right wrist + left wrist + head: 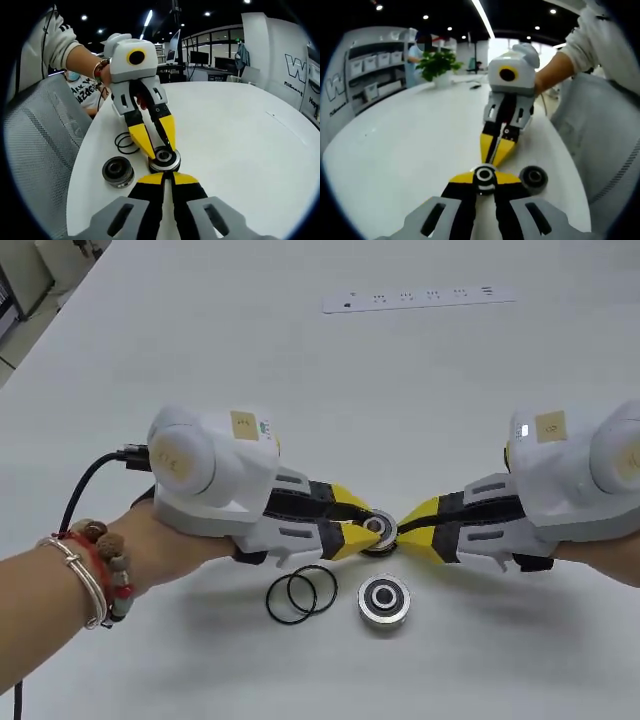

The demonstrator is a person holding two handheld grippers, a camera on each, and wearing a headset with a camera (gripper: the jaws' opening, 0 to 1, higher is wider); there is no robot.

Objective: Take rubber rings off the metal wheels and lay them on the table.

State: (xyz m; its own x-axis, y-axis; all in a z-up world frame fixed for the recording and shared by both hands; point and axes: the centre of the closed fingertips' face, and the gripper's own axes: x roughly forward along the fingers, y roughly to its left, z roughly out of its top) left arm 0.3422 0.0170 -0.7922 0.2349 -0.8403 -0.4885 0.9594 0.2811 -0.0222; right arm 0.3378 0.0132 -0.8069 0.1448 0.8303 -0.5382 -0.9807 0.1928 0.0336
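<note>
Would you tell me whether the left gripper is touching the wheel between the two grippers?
Touching: in the left gripper view, the wheel sits pinched between the left gripper's yellow tips, with no gap on either side.

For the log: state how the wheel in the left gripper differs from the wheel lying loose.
The round silver metal wheel in the left gripper is clamped between its jaws, the right gripper at its rim; the loose round metal wheel lies flat on the white table, untouched. The loose wheel lies beside two black rubber rings; the clamped wheel is farther from them. Both look alike.
</note>
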